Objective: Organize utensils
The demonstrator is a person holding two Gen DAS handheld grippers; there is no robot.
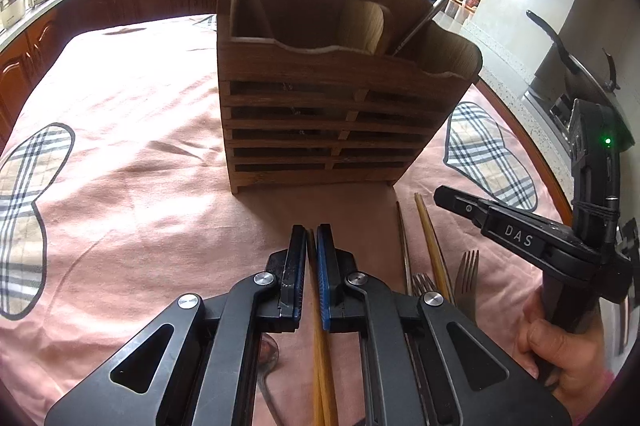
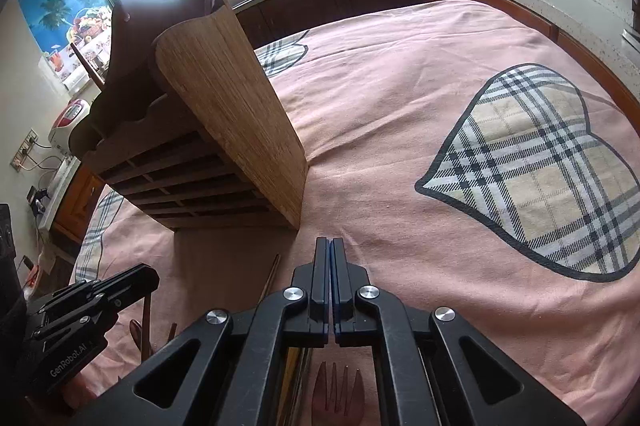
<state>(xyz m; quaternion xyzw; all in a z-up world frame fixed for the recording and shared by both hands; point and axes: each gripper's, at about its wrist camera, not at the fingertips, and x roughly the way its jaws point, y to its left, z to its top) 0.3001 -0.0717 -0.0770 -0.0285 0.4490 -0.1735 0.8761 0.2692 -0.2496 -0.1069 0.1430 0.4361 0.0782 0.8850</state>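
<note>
The left gripper (image 1: pixel 311 238) pinches wooden chopsticks (image 1: pixel 320 358) in front of the wooden holder (image 1: pixel 328 118) on the pink cloth (image 1: pixel 132 162). The right gripper (image 2: pixel 330 246) is pressed together, holding nothing.

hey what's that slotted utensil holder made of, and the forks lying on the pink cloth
The utensil holder looks like wood or bamboo: brown, matte, with visible grain and slatted front. The forks look like metal, probably stainless steel: grey, thin tines with a dull sheen.
</note>
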